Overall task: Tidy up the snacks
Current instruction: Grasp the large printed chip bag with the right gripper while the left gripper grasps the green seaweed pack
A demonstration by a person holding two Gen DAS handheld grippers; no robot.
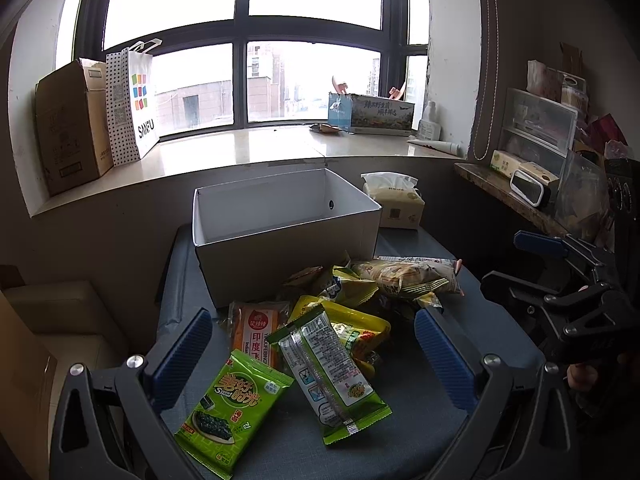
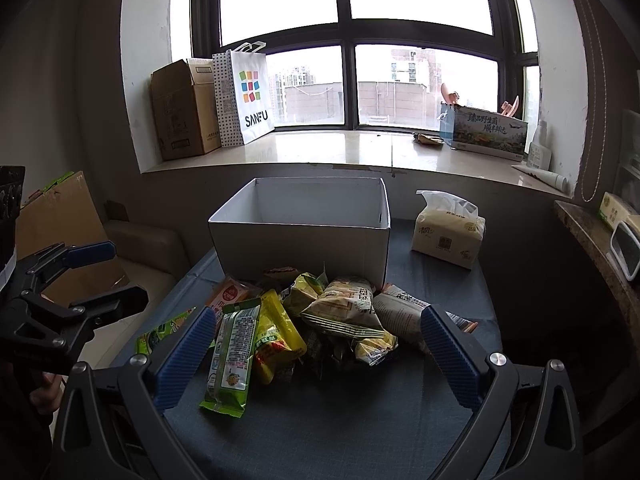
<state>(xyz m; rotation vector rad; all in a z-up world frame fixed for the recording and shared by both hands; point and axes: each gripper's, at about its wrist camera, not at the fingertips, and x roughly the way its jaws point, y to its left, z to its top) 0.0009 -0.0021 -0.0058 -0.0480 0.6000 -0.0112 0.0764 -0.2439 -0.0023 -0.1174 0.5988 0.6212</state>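
My left gripper (image 1: 314, 354) and right gripper (image 2: 318, 350) both hung with fingers spread wide and empty, over the pile of snack packets (image 2: 304, 320) on the bench (image 2: 340, 432). Nothing was picked yet; next I judged I should close on one packet and carry it to the white box (image 2: 304, 236) just behind. Only the left view showed the seaweed packet (image 1: 234, 410) fully.

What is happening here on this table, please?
A person holds two grippers over a pile of snack packets on a blue-grey table. Both the left gripper and the right gripper are open and hold nothing. The white box behind the pile looks empty as far as its inside shows, so sorting has not begun. A tissue pack stands beside the box.
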